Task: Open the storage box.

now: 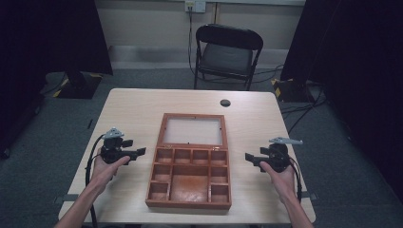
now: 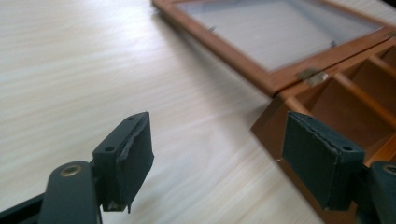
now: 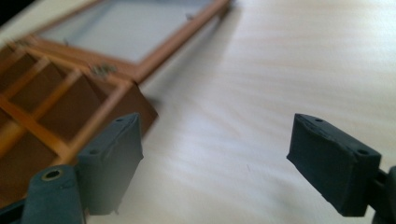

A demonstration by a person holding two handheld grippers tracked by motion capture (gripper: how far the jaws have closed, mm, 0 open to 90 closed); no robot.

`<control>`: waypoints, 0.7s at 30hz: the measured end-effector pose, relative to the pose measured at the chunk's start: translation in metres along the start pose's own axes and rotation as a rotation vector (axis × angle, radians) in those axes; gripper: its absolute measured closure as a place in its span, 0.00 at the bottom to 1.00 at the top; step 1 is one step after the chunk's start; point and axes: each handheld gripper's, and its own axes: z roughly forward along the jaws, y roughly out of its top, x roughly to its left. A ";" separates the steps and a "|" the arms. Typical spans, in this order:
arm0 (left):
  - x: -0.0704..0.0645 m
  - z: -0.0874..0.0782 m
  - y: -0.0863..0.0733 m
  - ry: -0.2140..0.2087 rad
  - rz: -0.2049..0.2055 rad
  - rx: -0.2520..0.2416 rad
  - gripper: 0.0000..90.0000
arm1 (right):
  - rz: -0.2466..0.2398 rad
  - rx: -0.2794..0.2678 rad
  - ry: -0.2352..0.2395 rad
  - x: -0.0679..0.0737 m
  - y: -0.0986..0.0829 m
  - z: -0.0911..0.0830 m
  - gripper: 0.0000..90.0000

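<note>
In the high view, a wooden box (image 1: 188, 178) lies open on the middle of the table (image 1: 128, 107), nearer the person's edge. Its glass-paned lid (image 1: 193, 130) is folded flat away from the person, and its compartments are bare. The left gripper (image 1: 140, 152) is held in the left hand (image 1: 105, 168) just off the box's left side, pointing toward it. The right gripper (image 1: 247, 157) is held in the right hand (image 1: 279, 175) just off the right side, also pointing inward. Neither touches the box. A black folding chair (image 1: 227, 54) stands beyond the table.

In the left gripper view, the left gripper (image 2: 217, 156) has its jaws spread wide, released, with nothing between them but bare tabletop. The box (image 2: 336, 100) and its lid (image 2: 280, 32) lie ahead to the right; the right-hand jaw overlaps the box's corner in the picture, though contact cannot be told.

In the right gripper view, the right gripper (image 3: 215, 163) likewise stands wide open and holds nothing. The box (image 3: 51, 107) lies ahead to the left, near the left-hand jaw.
</note>
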 end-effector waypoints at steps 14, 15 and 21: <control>-0.002 -0.017 -0.036 0.076 0.061 0.141 0.23 | -0.021 0.119 -0.112 0.001 -0.041 -0.014 0.18; -0.004 -0.016 -0.037 0.085 0.067 0.141 0.23 | -0.023 0.131 -0.117 0.001 -0.043 -0.013 0.18; -0.010 -0.010 -0.047 0.124 0.109 0.163 0.23 | -0.074 0.145 -0.183 0.005 -0.052 -0.008 0.17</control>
